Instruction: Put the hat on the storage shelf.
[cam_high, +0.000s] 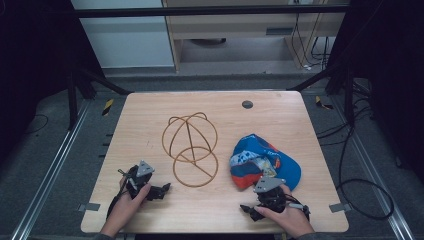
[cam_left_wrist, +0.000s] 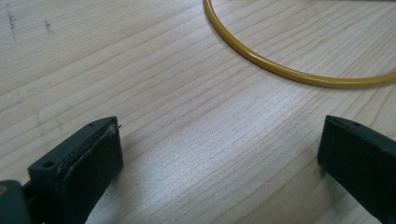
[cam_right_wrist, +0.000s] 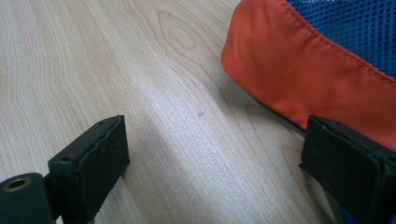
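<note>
A blue and orange cap (cam_high: 265, 161) lies crumpled on the right half of the wooden table (cam_high: 150, 110). A thin golden wire stand (cam_high: 190, 148) of joined hoops rests at the table's centre. My left gripper (cam_high: 165, 189) sits near the front left, held low and pointing right toward the stand; its jaws stand open over bare wood (cam_left_wrist: 219, 154), with the stand's yellow ring (cam_left_wrist: 280, 70) just ahead. My right gripper (cam_high: 246, 208) rests near the front edge, below the cap, pointing left. Its jaws are open over bare wood (cam_right_wrist: 215, 158), and the cap's orange fabric (cam_right_wrist: 299, 70) lies close by its right jaw.
A small dark round disc (cam_high: 247, 104) is set in the table near the far edge. Metal rails (cam_high: 60, 160) and loose cables (cam_high: 360, 190) run along the floor on both sides. Dark frame posts (cam_high: 75, 95) stand at the table's back corners.
</note>
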